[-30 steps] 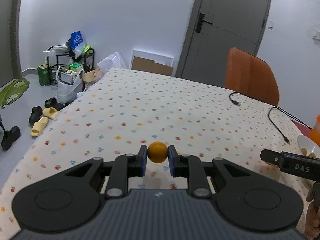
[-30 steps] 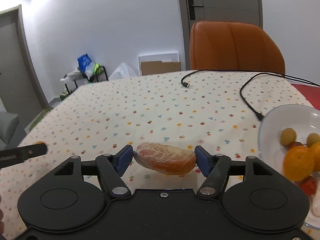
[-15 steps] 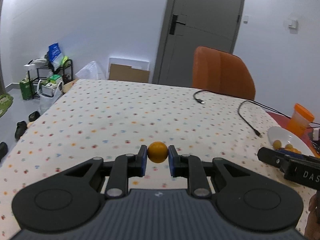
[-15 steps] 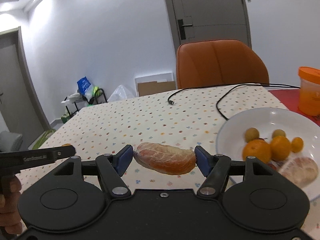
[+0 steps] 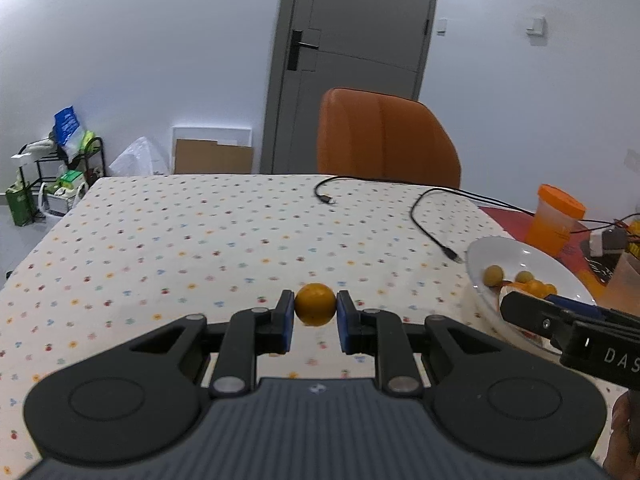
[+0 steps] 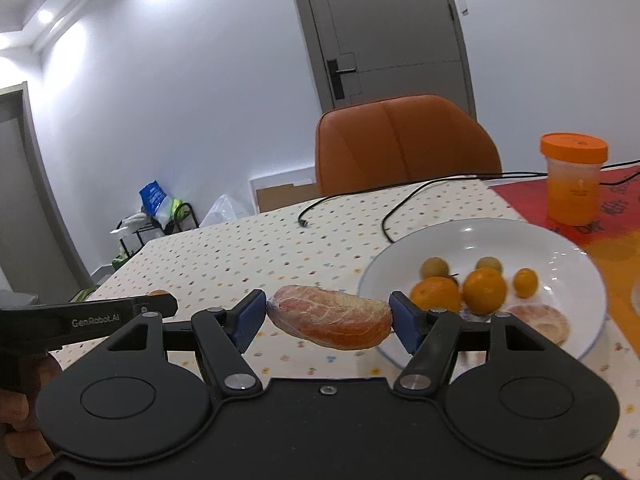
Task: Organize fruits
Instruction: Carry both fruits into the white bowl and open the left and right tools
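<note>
Both fruits are in transit to the plate, so the step in hand looks like the carry, with the drop-off next. The bench (image 5: pixel 208 240), under a dotted cloth, is bare of fruit on the near side. The white plate (image 6: pixel 568 256) stands at its right end, already holding a few oranges (image 6: pixel 436 294), two small green fruits and a wrapped piece.

The right tongs (image 6: pixel 328 316) are spread fairly wide and clamped on a wrapped grapefruit wedge (image 6: pixel 330 322), held end to end between the blue pads, above the bench just left of the plate's rim. Its next move, as I judge it, is a short shift to the right over a bare part of the plate, then letting go low so the wedge does not roll the round fruit about.

The left tongs (image 5: pixel 316 312) are nearly closed, pinching a small orange (image 5: pixel 316 309) above the bench, well left of the plate. They probably have to wait their turn or come in from the near side.
</note>
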Demonstrator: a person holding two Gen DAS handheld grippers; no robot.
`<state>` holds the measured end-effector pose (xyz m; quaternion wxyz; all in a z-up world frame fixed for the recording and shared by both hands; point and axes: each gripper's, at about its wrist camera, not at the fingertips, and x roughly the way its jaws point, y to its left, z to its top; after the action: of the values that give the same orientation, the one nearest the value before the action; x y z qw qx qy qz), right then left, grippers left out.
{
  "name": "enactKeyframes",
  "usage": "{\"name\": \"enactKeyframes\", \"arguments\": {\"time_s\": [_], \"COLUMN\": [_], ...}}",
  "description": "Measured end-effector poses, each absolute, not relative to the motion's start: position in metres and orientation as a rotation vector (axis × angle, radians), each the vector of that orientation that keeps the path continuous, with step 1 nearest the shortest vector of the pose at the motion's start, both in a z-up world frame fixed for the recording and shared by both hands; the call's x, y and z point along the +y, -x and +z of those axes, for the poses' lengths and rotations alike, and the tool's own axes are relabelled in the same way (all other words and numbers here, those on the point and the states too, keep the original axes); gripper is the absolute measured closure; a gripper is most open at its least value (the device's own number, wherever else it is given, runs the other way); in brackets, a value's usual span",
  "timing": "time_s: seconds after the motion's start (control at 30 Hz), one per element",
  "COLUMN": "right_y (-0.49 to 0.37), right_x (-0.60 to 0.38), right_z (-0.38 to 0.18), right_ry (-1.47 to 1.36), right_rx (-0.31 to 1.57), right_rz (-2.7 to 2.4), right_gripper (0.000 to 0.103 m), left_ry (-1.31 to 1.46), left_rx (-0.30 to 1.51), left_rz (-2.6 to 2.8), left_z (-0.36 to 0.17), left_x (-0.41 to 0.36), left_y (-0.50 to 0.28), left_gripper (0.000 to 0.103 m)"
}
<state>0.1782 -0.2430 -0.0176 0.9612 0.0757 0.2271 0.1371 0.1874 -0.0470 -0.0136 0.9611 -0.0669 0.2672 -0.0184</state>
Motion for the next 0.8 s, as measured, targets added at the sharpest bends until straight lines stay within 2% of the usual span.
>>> {"name": "enactKeyframes", "arguments": {"time_s": [0.8], "right_y": [-0.164], "right_x": [-0.315], "right_z": [-0.020], "right_ry": [-0.213], "right_rx": [0.429], "right_rz": [0.203], "right_gripper": [0.039], "left_ry": [0.078], "left_rx": [0.540], "left_rz": [-0.176], "left_z": [-0.011], "left_x": [-0.131], "left_y": [-0.202], "left_gripper": [0.083]}}
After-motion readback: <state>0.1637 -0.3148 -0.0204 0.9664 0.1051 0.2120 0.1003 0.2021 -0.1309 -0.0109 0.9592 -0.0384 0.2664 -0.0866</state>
